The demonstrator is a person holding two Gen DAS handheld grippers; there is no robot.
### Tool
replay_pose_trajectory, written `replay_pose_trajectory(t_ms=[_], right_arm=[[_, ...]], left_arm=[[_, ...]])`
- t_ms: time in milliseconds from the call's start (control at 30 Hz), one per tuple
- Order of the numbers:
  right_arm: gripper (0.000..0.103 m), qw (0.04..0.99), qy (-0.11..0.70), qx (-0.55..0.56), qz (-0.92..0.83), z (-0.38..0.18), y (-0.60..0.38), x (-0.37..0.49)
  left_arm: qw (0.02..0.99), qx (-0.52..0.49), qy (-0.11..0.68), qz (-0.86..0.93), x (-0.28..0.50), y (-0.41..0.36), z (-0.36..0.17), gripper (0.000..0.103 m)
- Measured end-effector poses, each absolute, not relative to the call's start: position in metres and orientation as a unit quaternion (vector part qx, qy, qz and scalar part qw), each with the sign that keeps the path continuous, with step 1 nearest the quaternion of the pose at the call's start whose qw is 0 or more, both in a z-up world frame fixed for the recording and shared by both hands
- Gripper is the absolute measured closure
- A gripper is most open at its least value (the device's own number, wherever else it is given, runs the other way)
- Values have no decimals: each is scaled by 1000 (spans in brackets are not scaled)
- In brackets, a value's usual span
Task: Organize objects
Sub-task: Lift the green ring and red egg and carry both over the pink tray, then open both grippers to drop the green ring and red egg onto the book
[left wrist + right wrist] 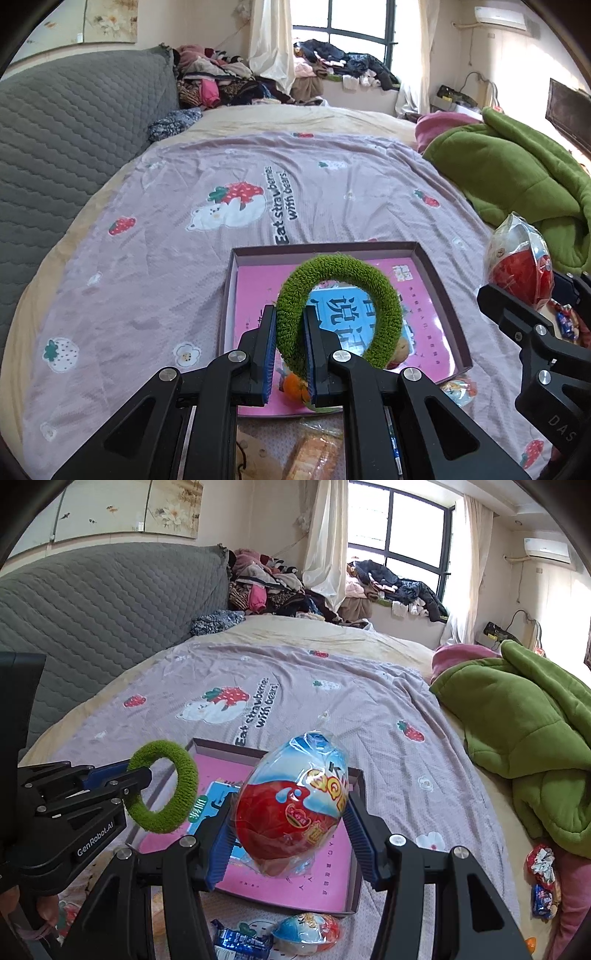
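Bedroom and bed point(332, 177) were seen from the left wrist: a green ring point(338, 306) was clamped by the left gripper point(290, 332) above the pink box point(447, 295) near the bed's front edge. From the right wrist, a wrapped toy egg point(295, 805) was squeezed by the right gripper point(291, 834) over that box.

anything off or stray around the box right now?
Yes. A second egg toy and a blue wrapper lie loose on the bedspread in front of the box, not in it. More wrappers sit at the right.

Right tongs point(291, 834) clamp wrapped egg point(291, 808)
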State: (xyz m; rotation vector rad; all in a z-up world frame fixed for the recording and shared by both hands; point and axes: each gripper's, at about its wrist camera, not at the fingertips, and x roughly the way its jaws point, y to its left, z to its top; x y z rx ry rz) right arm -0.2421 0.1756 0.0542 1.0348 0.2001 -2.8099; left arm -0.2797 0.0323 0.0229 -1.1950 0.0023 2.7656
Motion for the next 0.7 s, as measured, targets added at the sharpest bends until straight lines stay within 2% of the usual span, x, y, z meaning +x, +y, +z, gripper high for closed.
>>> replay_pose_trajectory(t_ms=[700], right_arm=[[47,58,75,398,-913,-21,193,-297]], left_arm=[[57,-441,9,895,-326,41,-49,89]])
